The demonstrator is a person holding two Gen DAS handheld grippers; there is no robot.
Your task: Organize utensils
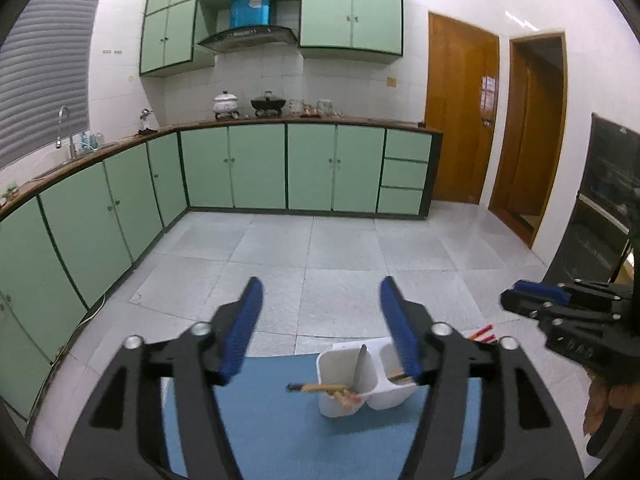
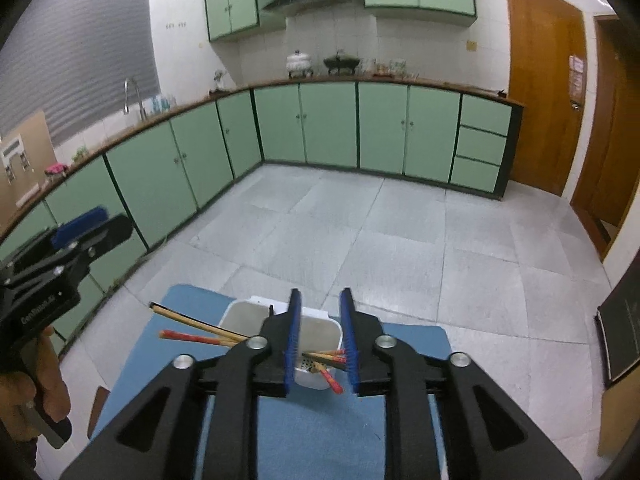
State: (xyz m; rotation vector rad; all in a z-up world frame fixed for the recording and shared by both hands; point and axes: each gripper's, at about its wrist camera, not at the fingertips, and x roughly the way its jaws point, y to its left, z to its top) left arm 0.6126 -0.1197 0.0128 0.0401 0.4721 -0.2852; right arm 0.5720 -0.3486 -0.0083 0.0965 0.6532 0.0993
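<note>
A white two-compartment utensil holder (image 1: 370,380) stands on a blue mat (image 1: 280,428); it also shows in the right wrist view (image 2: 316,330). Its left compartment holds a metal knife (image 1: 361,368) and chopsticks (image 1: 320,389) that stick out over the rim. Its right compartment holds red-tipped chopsticks (image 2: 330,362). More chopsticks (image 2: 192,330) lean out leftward. My left gripper (image 1: 320,312) is open and empty above the holder. My right gripper (image 2: 320,340) is open, its fingers either side of the red-tipped chopsticks, holding nothing. It also shows in the left wrist view (image 1: 532,300).
The blue mat (image 2: 304,432) covers a small table above a grey tiled floor (image 2: 360,232). Green cabinets (image 1: 256,168) and a counter with pots run along the far wall. Wooden doors (image 1: 460,108) stand at the right. A dark board (image 2: 624,328) is at the right edge.
</note>
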